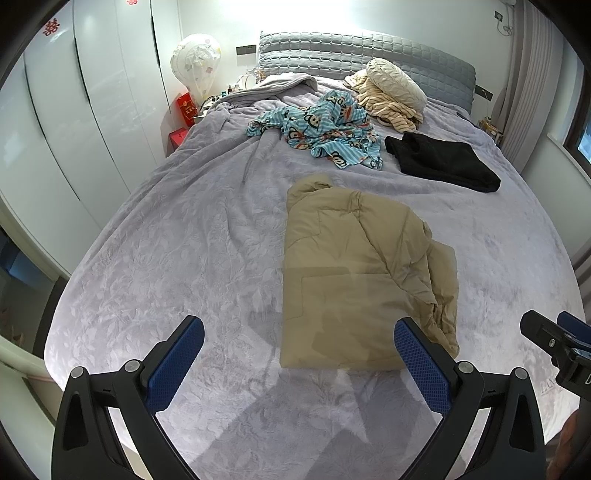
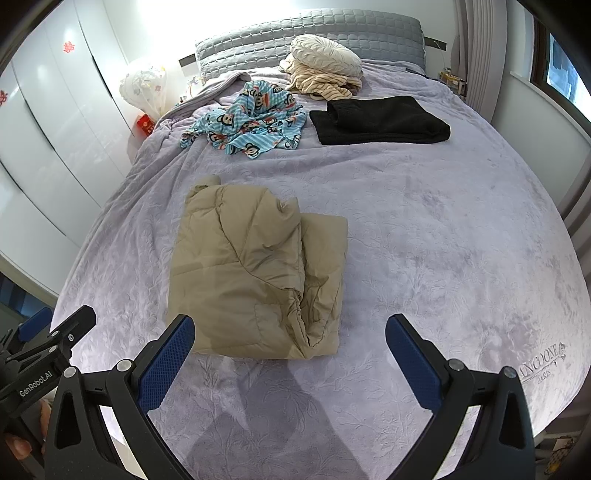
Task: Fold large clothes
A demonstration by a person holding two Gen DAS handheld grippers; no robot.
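Left tool (image 1: pixel 299 347) and right tool (image 2: pixel 290 341) gape wide, empty, just short of the folded tan jacket (image 2: pixel 255 273).

I'm facing a bed (image 1: pixel 184 240) with a lilac embossed cover and a grey quilted headboard (image 1: pixel 365 51). Glossy white wardrobe doors (image 1: pixel 74 110) on my left, window (image 2: pixel 561 74) and pale curtain (image 1: pixel 528 74) on my right. Bright light washes the white back wall (image 1: pixel 295 14).
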